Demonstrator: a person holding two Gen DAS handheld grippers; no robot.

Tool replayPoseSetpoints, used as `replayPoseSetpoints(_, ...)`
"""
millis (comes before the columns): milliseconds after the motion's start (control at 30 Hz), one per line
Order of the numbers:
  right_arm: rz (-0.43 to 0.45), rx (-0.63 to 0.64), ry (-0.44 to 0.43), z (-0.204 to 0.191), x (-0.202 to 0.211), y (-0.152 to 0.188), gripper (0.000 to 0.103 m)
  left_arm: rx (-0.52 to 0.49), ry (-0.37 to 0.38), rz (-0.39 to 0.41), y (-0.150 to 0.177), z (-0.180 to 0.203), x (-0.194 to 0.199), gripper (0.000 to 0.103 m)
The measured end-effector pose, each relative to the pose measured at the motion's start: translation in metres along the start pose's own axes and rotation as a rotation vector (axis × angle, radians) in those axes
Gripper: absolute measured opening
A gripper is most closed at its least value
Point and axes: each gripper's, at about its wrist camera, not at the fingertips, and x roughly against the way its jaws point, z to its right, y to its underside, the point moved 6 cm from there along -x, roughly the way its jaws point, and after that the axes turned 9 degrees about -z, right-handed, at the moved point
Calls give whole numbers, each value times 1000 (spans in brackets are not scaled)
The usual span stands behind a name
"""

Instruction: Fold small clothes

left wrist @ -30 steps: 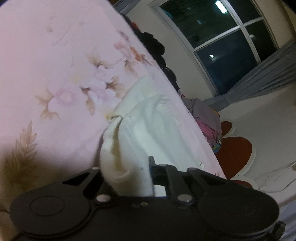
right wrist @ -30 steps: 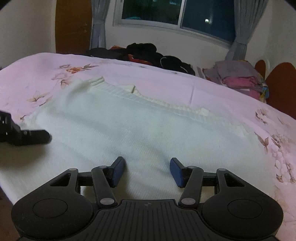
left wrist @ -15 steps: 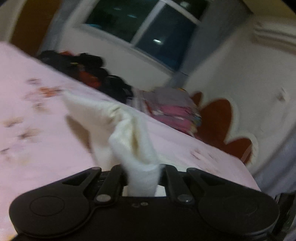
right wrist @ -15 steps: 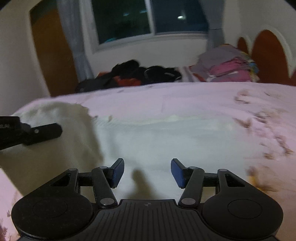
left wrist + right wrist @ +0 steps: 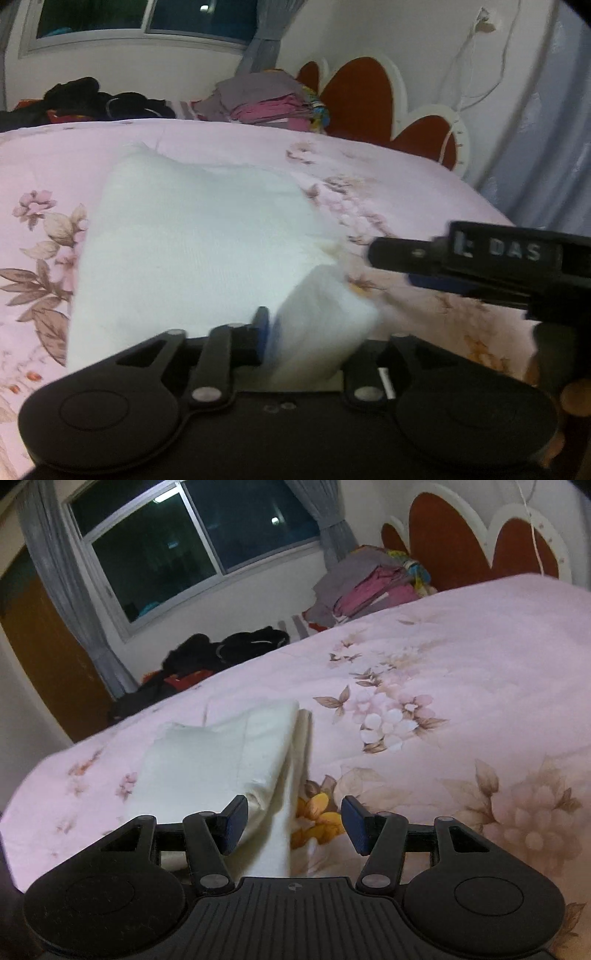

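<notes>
A: We start with the biggest thing, the pink floral bedspread (image 5: 388,177), which fills most of both views. What do we see lying on it?

B: We see the white knit garment (image 5: 192,236) spread on the bedspread, doubled over itself. In the left wrist view it sits in the near middle, and in the right wrist view it lies to the near left, with a straight folded edge running away from us toward the far side.

A: Beyond the bed, we make out the dark window (image 5: 192,550) with grey curtains on the far wall, and the red and white headboard (image 5: 358,99) to the far right.

B: We also see a heap of dark clothes (image 5: 99,103) at the far left edge of the bed and a stack of folded clothes (image 5: 266,103) just left of the headboard.

A: Now the tools. Our left gripper (image 5: 306,332) has a bunched corner of the garment between its fingers, which are clamped on the cloth; the right finger is hidden behind the fabric.

B: Our right gripper (image 5: 293,823) hovers low at the garment's near right edge. Its blue pads (image 5: 236,825) stand well apart, with the cloth edge and a yellow printed flower showing between them, and they grip nothing.

A: In the left wrist view we also see the right gripper's black side coming in from the right, near the held corner.
</notes>
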Motion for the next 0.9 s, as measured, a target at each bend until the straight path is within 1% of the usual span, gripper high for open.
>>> replayPoseSetpoints(33, -7, -3, -26, -2, 1, 1, 56, -5, 11, -6, 1, 4, 2, 34)
replayPoseSetpoints(100, -27, -9, -76, -8, 0, 1, 56, -19, 44, -14, 6, 12, 7, 49)
replayPoseSetpoints(133, -35, -9, -91, -11, -1, 2, 56, -31, 56, -18, 9, 16, 10, 53)
replayPoseSetpoints(167, -45, -6, -107, -15, -3, 2, 56, -47, 65, -26, 13, 17, 13, 60)
replayPoseSetpoints(200, -61, -3, -121, -19, -5, 2, 56, -61, 74, -36, 20, 19, 16, 63)
replayPoseSetpoints(333, -109, -10, -140, -24, -20, 5, 56, -62, 77, -50, 32, 7, 33, 62)
replayPoseSetpoints(467, -133, -19, -139, -23, -35, 7, 56, 8, 50, -24, 30, -21, 55, 62)
replayPoseSetpoints(567, -139, -23, -122, -20, -48, 4, 56, 104, 13, -7, 18, -48, 65, 62)
replayPoseSetpoints(633, -140, -36, -125, -16, -56, 1, 56, 161, -30, 1, 8, -65, 68, 62)
replayPoseSetpoints(767, -132, -43, -133, -18, -65, -7, 55, 249, -88, 35, -12, -98, 68, 62)
replayPoseSetpoints(833, -129, -26, -124, -21, -69, -11, 55, 276, -116, 45, -20, -111, 64, 62)
replayPoseSetpoints(867, -128, -25, -117, -21, -70, -12, 44, 282, -130, 43, -24, -116, 61, 62)
replayPoseSetpoints(900, -131, -26, -115, -21, -70, -14, 27, 287, -138, 41, -26, -123, 59, 62)
